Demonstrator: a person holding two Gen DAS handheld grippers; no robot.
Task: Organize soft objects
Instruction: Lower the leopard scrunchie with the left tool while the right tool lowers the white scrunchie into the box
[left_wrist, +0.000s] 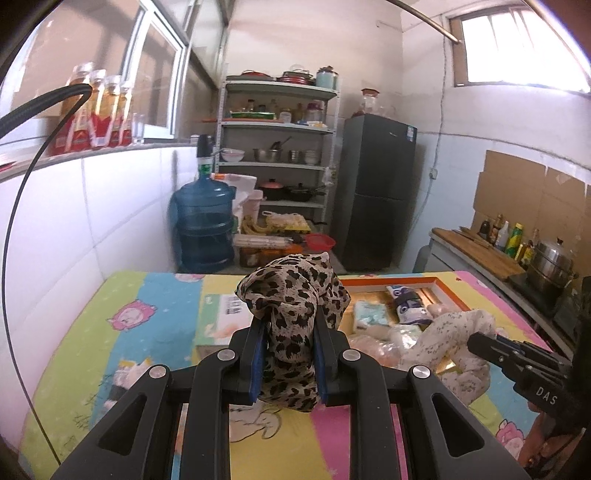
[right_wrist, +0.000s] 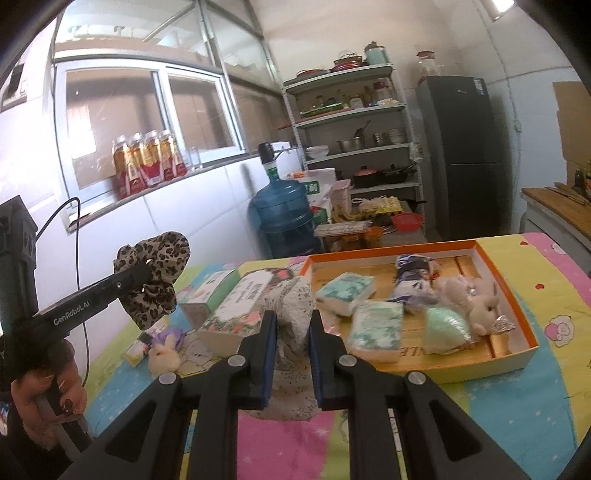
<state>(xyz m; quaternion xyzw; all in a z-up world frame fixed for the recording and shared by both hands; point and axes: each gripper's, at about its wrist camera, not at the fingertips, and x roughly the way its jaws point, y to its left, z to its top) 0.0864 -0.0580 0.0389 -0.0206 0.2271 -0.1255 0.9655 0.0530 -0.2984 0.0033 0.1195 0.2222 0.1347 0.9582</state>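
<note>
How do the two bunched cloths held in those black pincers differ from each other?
The leopard-print cloth is tan with bold dark spots; the pale cloth is off-white with tiny grey specks. The leopard-print cloth sits in the left gripper, raised clear of the mat; the pale cloth sits in the right gripper, its lower end hanging close to the mat. Both are soft, crumpled, and clamped between shut blue-padded fingers.

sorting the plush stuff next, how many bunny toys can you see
2: one plush rabbit lies in the orange-rimmed tray at its right end, another plush rabbit sits on the mat left of the floral boxes. Others may be hidden under packets.
</note>
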